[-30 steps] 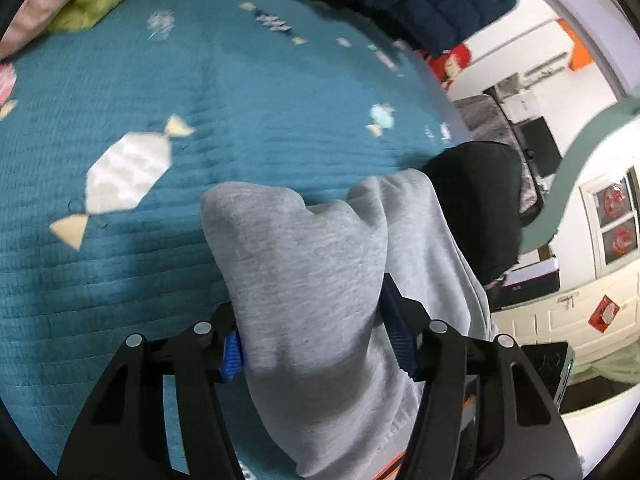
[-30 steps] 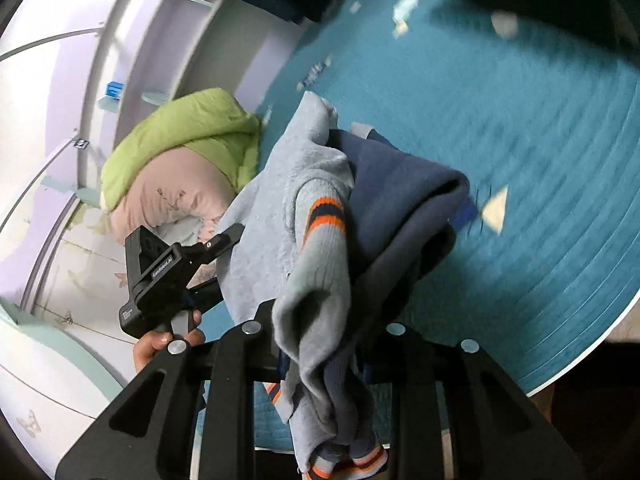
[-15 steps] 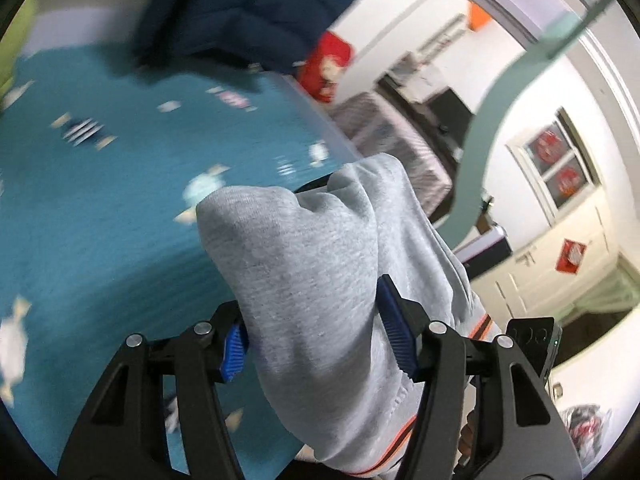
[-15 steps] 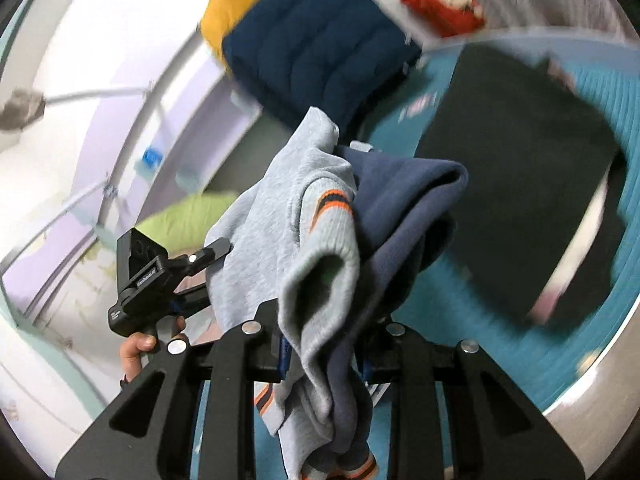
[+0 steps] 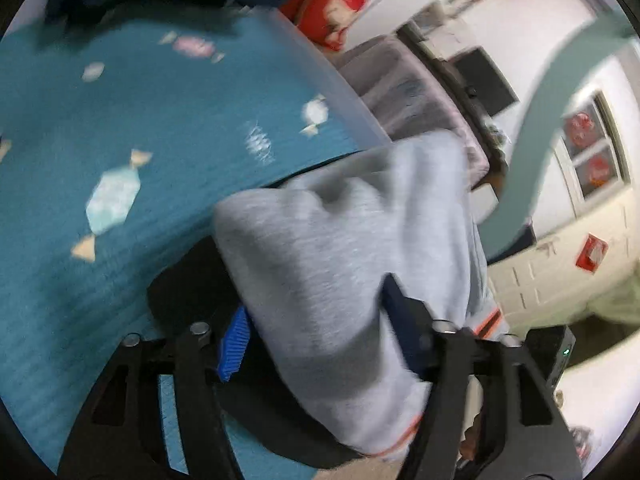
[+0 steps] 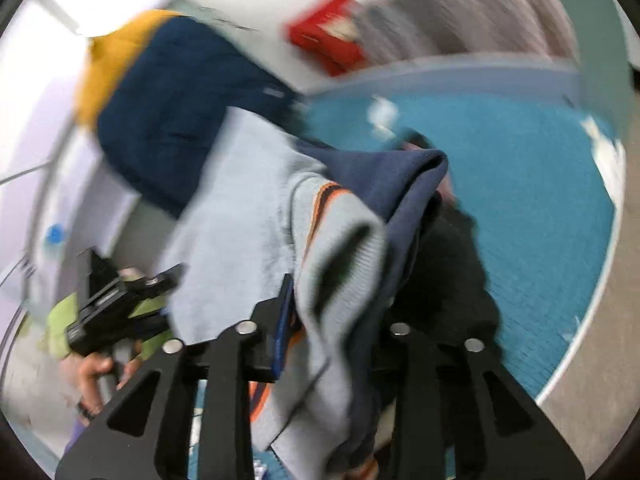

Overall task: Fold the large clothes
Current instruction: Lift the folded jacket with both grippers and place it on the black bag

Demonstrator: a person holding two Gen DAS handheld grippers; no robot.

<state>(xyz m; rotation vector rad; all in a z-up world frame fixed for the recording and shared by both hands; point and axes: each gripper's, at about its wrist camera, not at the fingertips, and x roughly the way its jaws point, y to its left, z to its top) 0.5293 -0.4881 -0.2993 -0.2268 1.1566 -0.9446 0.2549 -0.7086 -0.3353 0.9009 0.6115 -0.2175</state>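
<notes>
A grey sweatshirt (image 5: pixel 344 256) with navy lining and orange-striped cuffs hangs between my two grippers above a teal quilt (image 5: pixel 120 128). My left gripper (image 5: pixel 316 320) is shut on a bunched grey fold of it. My right gripper (image 6: pixel 332 320) is shut on a grey cuff and navy part of the same sweatshirt (image 6: pixel 328 240). The left gripper also shows in the right wrist view (image 6: pixel 120 304), held by a hand. A black garment (image 5: pixel 192 284) lies on the quilt just below the sweatshirt; it also shows in the right wrist view (image 6: pixel 448 264).
A navy and yellow padded jacket (image 6: pixel 176 92) lies at the far side of the quilt (image 6: pixel 540 200). A red cushion (image 6: pixel 328 40) and grey furniture (image 5: pixel 412 92) stand beyond the bed edge. A green and pink bundle (image 6: pixel 60 328) sits behind the left gripper. White cabinets (image 5: pixel 560 248) stand at the right.
Both grippers have swung with the sweatshirt toward the bed's edge and come down over the black garment. Both grips are unchanged. The frames are motion-blurred.
</notes>
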